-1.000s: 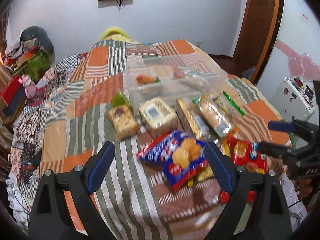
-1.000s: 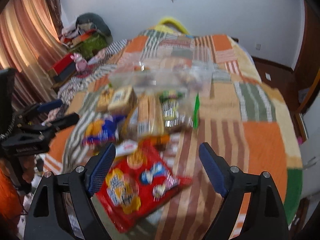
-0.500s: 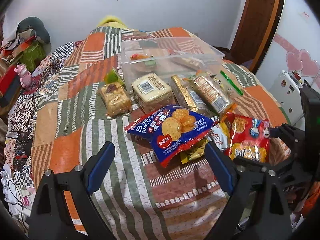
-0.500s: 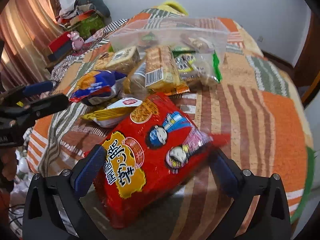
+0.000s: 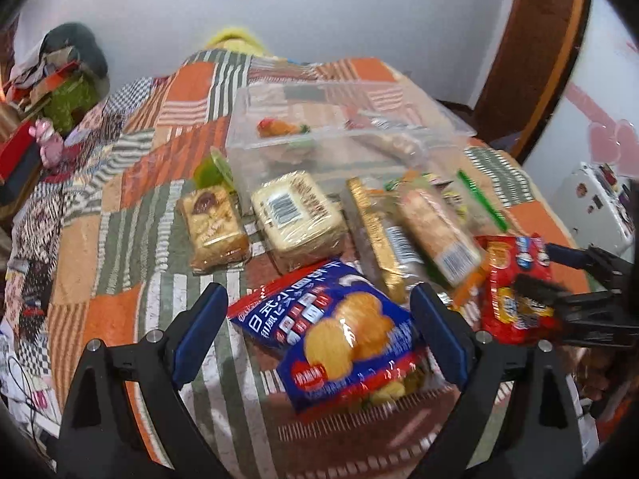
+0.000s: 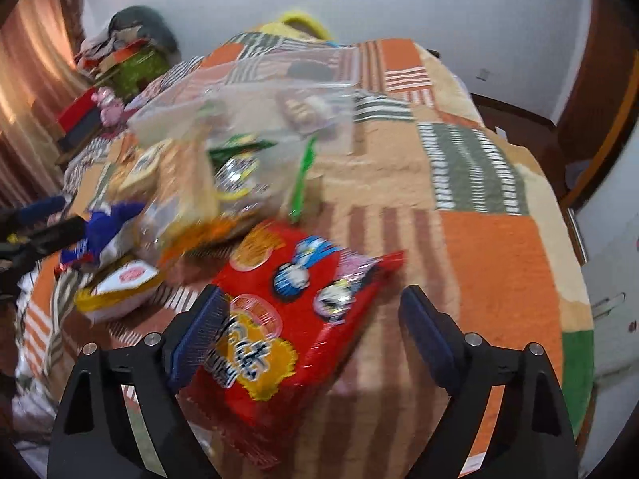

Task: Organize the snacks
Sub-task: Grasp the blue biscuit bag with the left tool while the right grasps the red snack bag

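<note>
Snack packs lie on a patchwork bedspread (image 5: 131, 183). My left gripper (image 5: 319, 331) is open, its fingers on either side of a blue biscuit bag (image 5: 339, 331). My right gripper (image 6: 311, 319) is open, its fingers straddling a red snack bag (image 6: 287, 311), which also shows in the left wrist view (image 5: 515, 287). A clear plastic bin (image 5: 339, 127) with a few snacks inside stands behind the pile. Two wrapped cake packs (image 5: 299, 215) and long biscuit packs (image 5: 435, 231) lie between bin and bags. I cannot tell whether either gripper touches its bag.
A yellow-and-white packet (image 6: 120, 287) lies left of the red bag. A green zip bag (image 6: 247, 171) leans by the bin. Clothes and boxes (image 5: 52, 92) are piled beyond the bed's left side. A white appliance (image 5: 599, 203) stands to the right. A wooden door (image 5: 535, 52) is behind.
Both grippers have come down and forward from above the pile. The blue bag now sits between my left fingers, the red bag between my right fingers. Both stay open.
</note>
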Demonstrator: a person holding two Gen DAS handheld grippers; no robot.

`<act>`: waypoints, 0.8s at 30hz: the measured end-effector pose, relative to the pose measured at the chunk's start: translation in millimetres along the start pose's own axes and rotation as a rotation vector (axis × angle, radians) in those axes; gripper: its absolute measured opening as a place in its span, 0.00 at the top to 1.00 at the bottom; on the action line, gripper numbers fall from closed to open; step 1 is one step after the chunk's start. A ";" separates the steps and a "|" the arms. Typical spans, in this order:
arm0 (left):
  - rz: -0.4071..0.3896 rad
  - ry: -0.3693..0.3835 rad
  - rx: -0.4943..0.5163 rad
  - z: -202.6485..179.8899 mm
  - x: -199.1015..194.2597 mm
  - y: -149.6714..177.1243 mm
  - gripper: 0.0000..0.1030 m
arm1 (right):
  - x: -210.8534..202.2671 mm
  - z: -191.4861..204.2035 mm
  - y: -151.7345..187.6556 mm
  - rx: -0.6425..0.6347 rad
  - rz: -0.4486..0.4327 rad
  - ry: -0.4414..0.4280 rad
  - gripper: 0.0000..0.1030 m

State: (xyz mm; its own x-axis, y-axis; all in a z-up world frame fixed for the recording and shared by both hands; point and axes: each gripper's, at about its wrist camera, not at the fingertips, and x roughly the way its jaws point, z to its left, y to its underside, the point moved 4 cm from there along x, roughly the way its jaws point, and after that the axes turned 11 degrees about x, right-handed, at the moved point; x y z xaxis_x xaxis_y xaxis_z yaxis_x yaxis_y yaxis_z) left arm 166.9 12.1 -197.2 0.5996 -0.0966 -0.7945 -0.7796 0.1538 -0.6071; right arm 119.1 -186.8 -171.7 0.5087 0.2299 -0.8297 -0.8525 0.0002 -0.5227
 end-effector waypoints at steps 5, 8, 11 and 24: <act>0.051 -0.025 0.009 9.1 16.1 16.5 0.09 | -11.6 -6.1 8.1 0.062 0.026 -0.047 0.14; 0.074 -0.045 0.027 15.2 20.3 28.5 0.09 | -10.2 -1.0 14.8 0.084 0.048 -0.078 0.14; 0.084 -0.051 0.013 24.5 22.4 38.0 0.09 | 1.8 8.2 12.0 0.094 0.067 -0.092 0.14; 0.049 -0.023 -0.020 37.8 34.5 35.5 0.19 | 32.8 30.4 9.7 0.003 0.039 0.054 0.11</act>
State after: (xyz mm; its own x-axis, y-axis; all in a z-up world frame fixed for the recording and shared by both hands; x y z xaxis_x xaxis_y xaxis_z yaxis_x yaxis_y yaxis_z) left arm 166.8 51.4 -245.4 0.5642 -0.0672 -0.8229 -0.8116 0.1378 -0.5677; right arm 123.9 -149.6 -198.0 0.4806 0.1766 -0.8590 -0.8723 -0.0046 -0.4890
